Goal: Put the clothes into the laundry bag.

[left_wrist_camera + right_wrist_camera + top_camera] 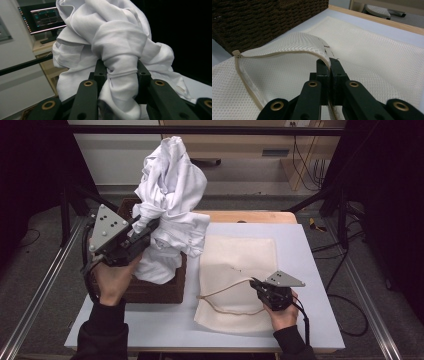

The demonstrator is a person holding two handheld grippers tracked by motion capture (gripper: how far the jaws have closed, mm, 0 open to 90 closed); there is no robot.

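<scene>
**Garment Transfer to Mesh Bag: Handling Properties and Grip Positions**

**High view.** The white garment [170, 195] is a soft, light, limp cloth; judged from its folds, it will sag, drape and bunch, and it offers no rigid edge. The best hold is on a gathered roll of fabric, not a single layer, which could slip. The left tongs [147, 227] grip such a roll at the garment's lower left, about 7 o'clock from its bulk. The garment hangs above the brown wicker basket [155, 287], its lower folds trailing into the basket. The mesh laundry bag [240, 265] lies flat on the worktop [300, 250], at 3 o'clock from the basket. The right tongs [256, 285] sit at the bag's lower middle, on the zipper edge.

**Left gripper view.** The left tongs are clamped on a twisted bundle of the garment [121, 72]; the fabric fills the gap between the jaws. The remaining cloth rises toward 12 o'clock.

**Right gripper view.** The right tongs [329, 66] are closed tight on the bag's zipper hem [287, 53], lifting it so the mouth gapes toward 9 o'clock. The mesh is thin, flexible and likely to collapse if released. The basket [262, 20] stands at 11 o'clock.
</scene>
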